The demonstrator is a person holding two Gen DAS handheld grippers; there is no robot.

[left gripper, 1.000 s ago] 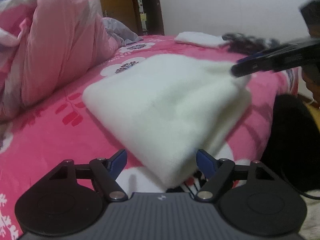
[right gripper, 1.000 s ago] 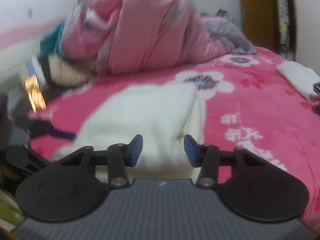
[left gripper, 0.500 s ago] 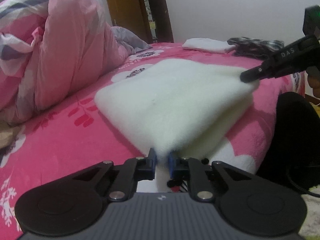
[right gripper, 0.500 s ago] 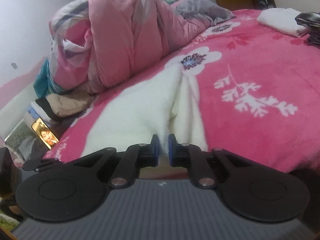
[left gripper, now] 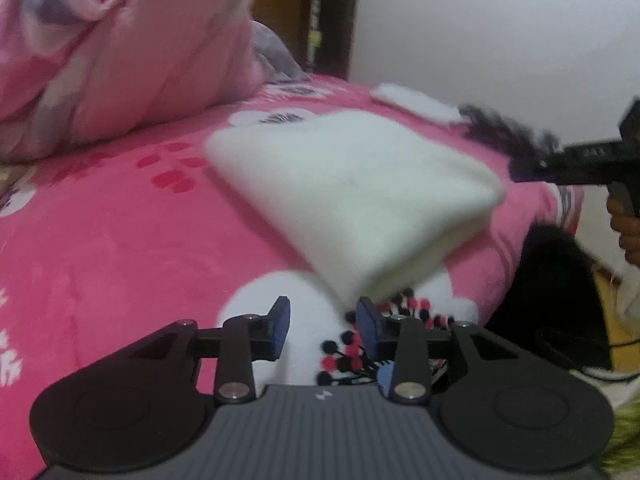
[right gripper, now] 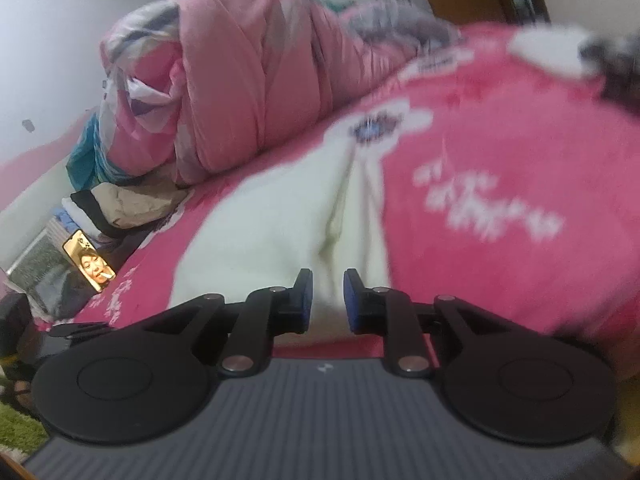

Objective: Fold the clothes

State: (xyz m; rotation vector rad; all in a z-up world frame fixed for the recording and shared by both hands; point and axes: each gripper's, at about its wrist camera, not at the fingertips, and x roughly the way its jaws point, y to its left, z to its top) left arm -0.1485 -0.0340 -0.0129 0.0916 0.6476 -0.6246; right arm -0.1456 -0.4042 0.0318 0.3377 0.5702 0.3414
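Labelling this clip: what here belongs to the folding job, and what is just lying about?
Job:
folded white fleece garment
left gripper, fingers open
right gripper, fingers open

Lying about:
bundled pink quilt
small white folded cloth
dark crumpled garment
lit phone

Blurred: dark clothes (left gripper: 500, 128) far right, quilt (left gripper: 120, 52) far left. Cut off at right edge: hand (left gripper: 626, 228). Too small to read: phone (right gripper: 89, 261) screen.

Showing on the bed: one folded white fleece garment (left gripper: 352, 200), one smaller white folded item (left gripper: 416, 102), one dark garment (left gripper: 500, 128), one pink quilt (right gripper: 248, 92), one lit phone (right gripper: 89, 260); two grippers working.
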